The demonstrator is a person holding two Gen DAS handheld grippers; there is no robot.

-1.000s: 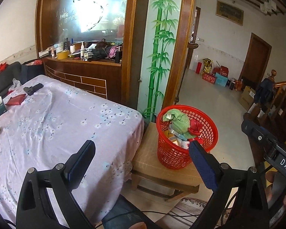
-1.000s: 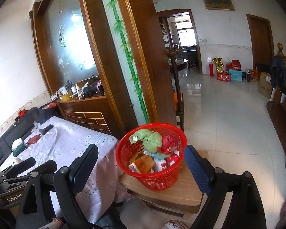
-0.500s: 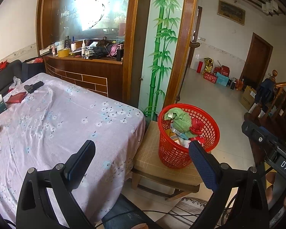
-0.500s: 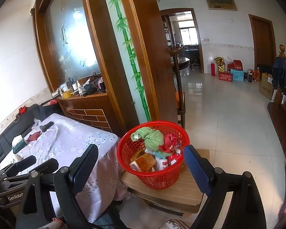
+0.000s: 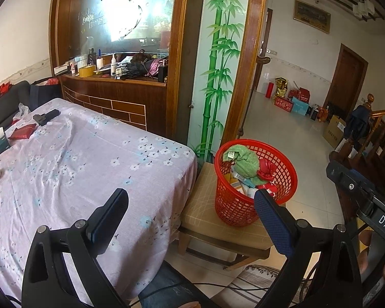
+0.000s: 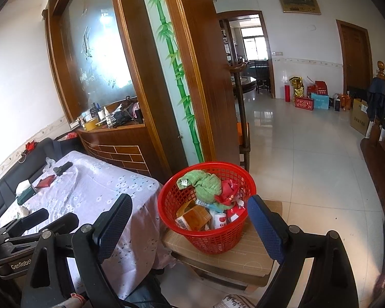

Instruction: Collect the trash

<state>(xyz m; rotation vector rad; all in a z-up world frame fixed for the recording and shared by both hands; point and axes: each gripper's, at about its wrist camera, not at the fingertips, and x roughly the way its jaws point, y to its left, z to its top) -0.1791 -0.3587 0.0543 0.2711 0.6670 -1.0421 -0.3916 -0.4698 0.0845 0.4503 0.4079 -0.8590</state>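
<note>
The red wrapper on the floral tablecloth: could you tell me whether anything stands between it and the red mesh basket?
Nothing visible does. The flat red wrapper lies at the table's far end; bare floral tablecloth runs to the red mesh basket on the wooden stool.

Basket on stool, right of table; trash inside.

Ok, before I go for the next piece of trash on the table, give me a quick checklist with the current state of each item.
1. Left tool open, holding nothing: ok.
2. Right tool open, holding nothing: ok.
3. Red basket upright on the stool: ok.
4. Room left in the basket: ok, though the green cloth tops the rim.
5. Red packet on the table unobstructed: ok.
6. Whether the packet is trash: cannot tell.
</note>
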